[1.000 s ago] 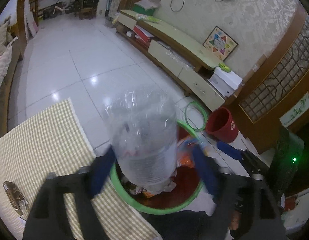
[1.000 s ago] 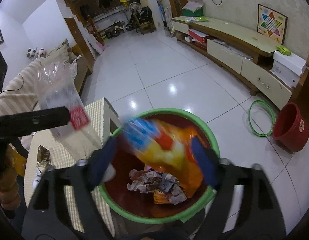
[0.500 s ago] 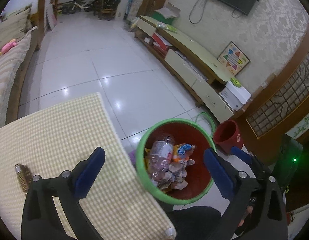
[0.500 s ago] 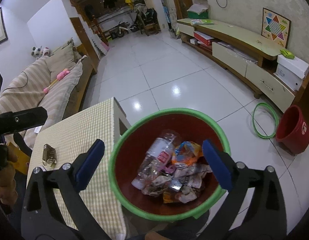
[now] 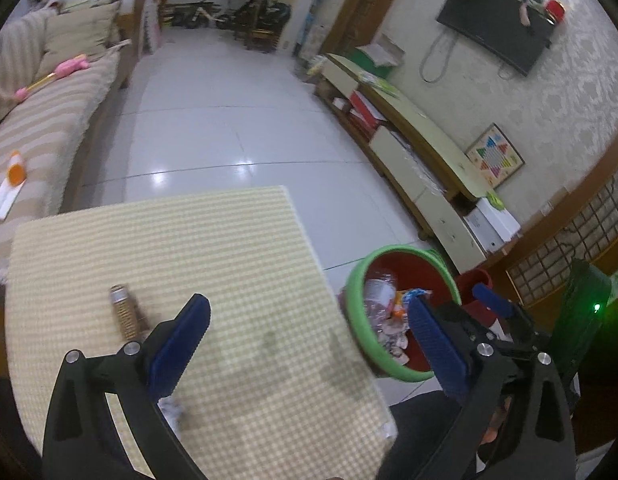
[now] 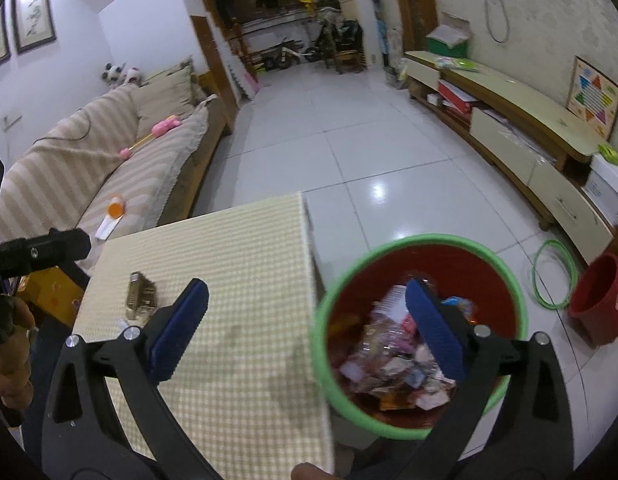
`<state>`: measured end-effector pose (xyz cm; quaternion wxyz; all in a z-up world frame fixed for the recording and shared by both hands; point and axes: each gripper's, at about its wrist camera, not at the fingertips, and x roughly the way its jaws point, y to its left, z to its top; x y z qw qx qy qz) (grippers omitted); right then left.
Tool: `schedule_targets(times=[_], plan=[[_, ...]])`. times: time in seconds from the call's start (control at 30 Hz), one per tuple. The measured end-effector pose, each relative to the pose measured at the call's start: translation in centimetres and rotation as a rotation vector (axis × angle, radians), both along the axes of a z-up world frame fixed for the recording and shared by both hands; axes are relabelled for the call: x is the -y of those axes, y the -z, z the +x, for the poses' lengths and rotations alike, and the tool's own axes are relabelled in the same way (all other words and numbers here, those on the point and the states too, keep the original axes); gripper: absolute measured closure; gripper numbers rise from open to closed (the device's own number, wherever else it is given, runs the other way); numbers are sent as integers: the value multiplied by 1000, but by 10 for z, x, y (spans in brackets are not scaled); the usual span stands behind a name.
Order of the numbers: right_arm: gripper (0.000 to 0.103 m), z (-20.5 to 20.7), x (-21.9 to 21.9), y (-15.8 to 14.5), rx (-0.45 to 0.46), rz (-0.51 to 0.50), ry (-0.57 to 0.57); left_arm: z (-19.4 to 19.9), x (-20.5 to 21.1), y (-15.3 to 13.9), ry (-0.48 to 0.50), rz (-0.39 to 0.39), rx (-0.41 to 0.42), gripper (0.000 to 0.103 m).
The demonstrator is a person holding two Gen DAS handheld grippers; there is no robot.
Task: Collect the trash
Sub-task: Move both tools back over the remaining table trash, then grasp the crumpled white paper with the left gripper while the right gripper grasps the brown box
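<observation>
Resting loose in the trash bin (image 6: 513,272), a round red tub with a thick green rim standing on the white tile floor just beside the table: crumpled trash (image 6: 393,364), made up of a clear crinkled plastic bottle with a white label (image 5: 379,292), an orange and blue snack wrapper, and wads of paper. Still on the table (image 5: 213,248), a flat square top under a cream and yellow checked cloth: a small gold, boxy packet (image 5: 125,314) toward the left, with a scrap of white paper near the close edge, blurred. Left gripper (image 5: 305,340): black frame, ribbed blue pads, jaws just opened and standing at full spread, nothing between them; positioned over the table's right part, right finger overlapping the bin rim in view. Right gripper (image 6: 307,324): same build, jaws likewise just opened to full spread, empty; left finger over the cloth, right finger over the bin contents. Smaller plain red bucket (image 6: 597,300) and a thin green hoop (image 6: 539,268) on the floor beyond the bin.
</observation>
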<state>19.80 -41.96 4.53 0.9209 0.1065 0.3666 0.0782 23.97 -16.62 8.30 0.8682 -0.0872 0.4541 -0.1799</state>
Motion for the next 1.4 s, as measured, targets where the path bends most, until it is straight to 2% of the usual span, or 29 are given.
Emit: schedule_targets(times=[0.17,0.4,0.7,0.9,0.97,1.03,1.1,1.2,1.4], plan=[[5,5,-36,-3,-5,-4,-60,-13,-43,14,-58,21,-20,8],[5,11,-82,6,-34,-22,-147,-32,-98,66,-168,52,-110,8],[5,24,-124,23,-80,-39,-225,-37,-109,136,-198,106,-235,8],[5,33,-136,37,-114,-49,-241,-27,-108,161,-197,110,-270,9],[5,37,-139,40,-123,-51,-245,-22,-107,169,-191,117,-280,16],[5,39,-144,42,-128,-52,-249,-20,-109,175,-189,111,-293,33],[5,42,-149,45,-134,-52,-258,-18,-111,180,-191,109,-307,44],[5,46,-160,49,-142,-55,-277,-20,-116,180,-186,84,-304,47],[5,53,-193,59,-165,-53,-331,-30,-144,168,-211,92,-273,48]])
